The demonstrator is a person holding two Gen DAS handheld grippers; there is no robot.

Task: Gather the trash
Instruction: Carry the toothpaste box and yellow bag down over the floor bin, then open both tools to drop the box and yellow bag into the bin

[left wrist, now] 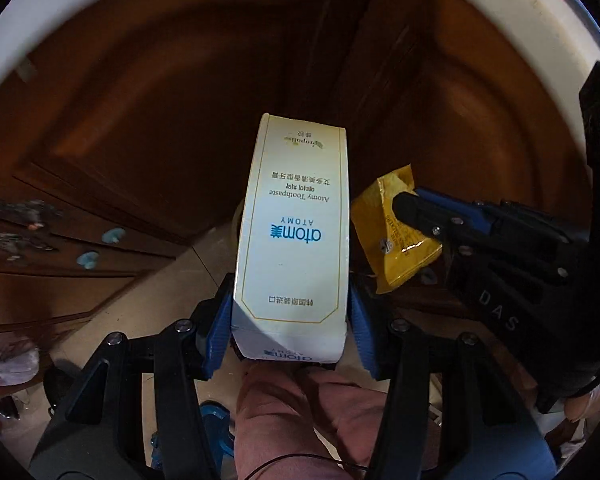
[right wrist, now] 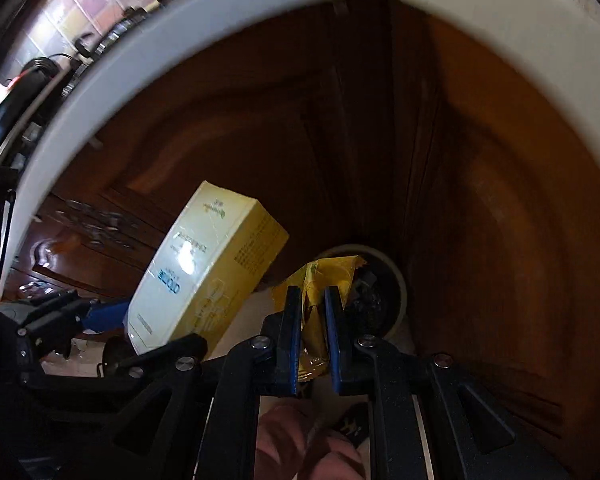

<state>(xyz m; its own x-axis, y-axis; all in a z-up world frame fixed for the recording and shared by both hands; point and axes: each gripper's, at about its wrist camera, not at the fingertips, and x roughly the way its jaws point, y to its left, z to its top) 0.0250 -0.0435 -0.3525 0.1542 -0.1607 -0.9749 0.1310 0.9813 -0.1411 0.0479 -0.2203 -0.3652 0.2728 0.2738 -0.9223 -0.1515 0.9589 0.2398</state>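
My left gripper (left wrist: 290, 304) is shut on a white Atomy toothpaste box (left wrist: 296, 236), held upright in front of brown wooden cabinet doors. The box also shows in the right wrist view (right wrist: 204, 268), at the left, with the left gripper's blue finger (right wrist: 104, 316) beside it. My right gripper (right wrist: 313, 300) is shut on a crumpled yellow wrapper (right wrist: 320, 280). In the left wrist view the wrapper (left wrist: 384, 224) and the right gripper (left wrist: 410, 206) sit just right of the box. A round bin (right wrist: 396, 280) with dark contents stands on the floor below the wrapper.
Brown wooden cabinet doors (left wrist: 180, 100) fill the background. A white countertop edge (right wrist: 148, 40) curves above them, with kitchen items on top. Pale floor tiles (left wrist: 148, 300) lie below. The person's legs in pink trousers (left wrist: 300, 412) are under the grippers.
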